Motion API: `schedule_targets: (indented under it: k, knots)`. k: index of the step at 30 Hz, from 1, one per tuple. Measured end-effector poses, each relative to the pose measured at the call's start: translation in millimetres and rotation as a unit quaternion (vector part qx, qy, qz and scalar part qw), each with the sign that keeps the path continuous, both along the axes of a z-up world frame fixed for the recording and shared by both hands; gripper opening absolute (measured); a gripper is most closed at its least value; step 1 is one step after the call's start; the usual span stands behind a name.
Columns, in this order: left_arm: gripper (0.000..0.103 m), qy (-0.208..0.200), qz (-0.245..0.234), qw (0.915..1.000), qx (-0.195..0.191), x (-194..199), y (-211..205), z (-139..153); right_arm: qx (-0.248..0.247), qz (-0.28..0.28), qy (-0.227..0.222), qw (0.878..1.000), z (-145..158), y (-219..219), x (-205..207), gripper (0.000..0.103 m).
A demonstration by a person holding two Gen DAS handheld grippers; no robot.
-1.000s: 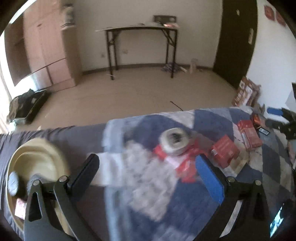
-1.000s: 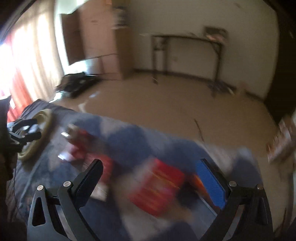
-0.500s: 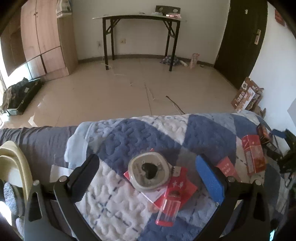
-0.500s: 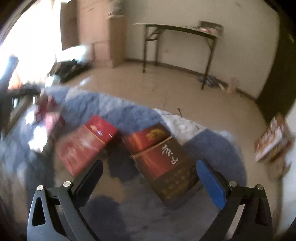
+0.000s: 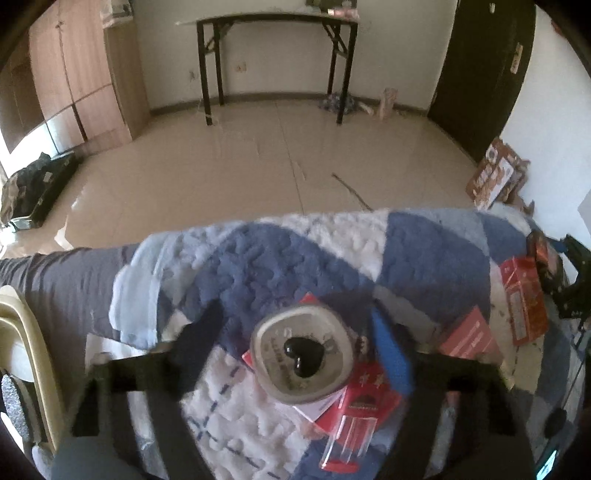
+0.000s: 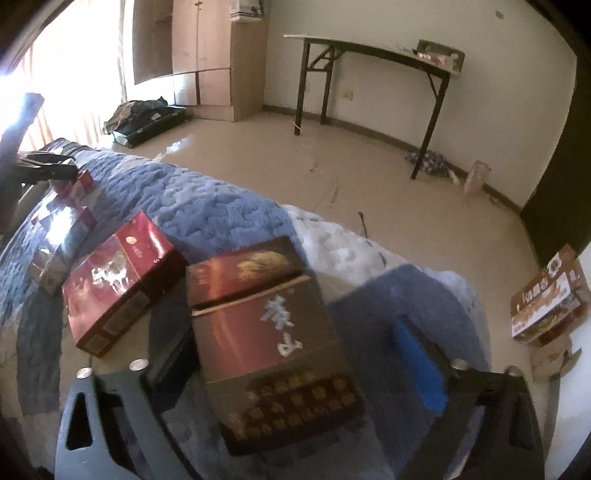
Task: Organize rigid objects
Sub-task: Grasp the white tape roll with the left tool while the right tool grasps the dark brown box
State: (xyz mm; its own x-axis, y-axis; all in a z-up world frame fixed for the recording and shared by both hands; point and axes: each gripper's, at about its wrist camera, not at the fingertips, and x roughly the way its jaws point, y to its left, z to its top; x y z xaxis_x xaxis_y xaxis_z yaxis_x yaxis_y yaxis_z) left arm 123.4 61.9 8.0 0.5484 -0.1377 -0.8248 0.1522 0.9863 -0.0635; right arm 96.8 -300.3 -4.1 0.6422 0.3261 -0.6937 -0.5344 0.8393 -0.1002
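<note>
Only the left wrist view shows the cream basket (image 5: 26, 347) at the far left edge. To its right on the quilt (image 5: 288, 266) lies the round tin with a black heart (image 5: 301, 356), resting on flat red packets (image 5: 365, 402), with a clear-capped lighter (image 5: 349, 439) just below the tin. The left gripper (image 5: 295, 332) stands wide, its fingers either side of the tin and not touching it.

Only the right wrist view shows the dark red box with white characters (image 6: 269, 332), lying between the wide-spread fingers of the right gripper (image 6: 295, 347); whether the left finger touches the box cannot be told. A smaller red box (image 6: 118, 280) lies just left of the dark red box.

Beyond the quilt stand a black-legged table (image 5: 273, 22) and, right of it, a dark door (image 5: 480, 74).

Against half a second ago, the left gripper has come nearer the tin, which looms larger, and the right gripper has closed in on the dark red box.
</note>
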Motion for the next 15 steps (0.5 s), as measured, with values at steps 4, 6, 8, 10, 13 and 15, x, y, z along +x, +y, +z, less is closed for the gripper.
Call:
schedule_targets:
  k: [4,6,8,10,13,15]
  knots:
    - [0.051,-0.003,-0.011,0.9999,-0.011,-1,-1,0,-0.021,0.021,-0.026,0.999,-5,13,-11,0.062]
    - [0.051,-0.008,-0.010,0.9998,-0.014,-3,-1,2,-0.031,0.024,-0.037,0.999,-6,17,-16,0.056]
    - [0.051,-0.024,-0.014,0.9994,-0.022,-6,-1,6,-0.036,0.021,-0.045,0.998,-7,19,-19,0.055]
    - [0.051,-0.044,-0.017,0.9985,-0.029,-14,3,17,-0.033,0.020,-0.048,0.998,-7,19,-20,0.055]
    - [0.051,-0.076,-0.007,0.9965,-0.034,-36,20,41,-0.018,0.020,-0.061,0.998,4,19,-27,0.055]
    - [0.051,-0.093,0.014,0.9952,-0.027,-58,40,60,-0.002,0.040,-0.077,0.996,26,26,-40,0.055]
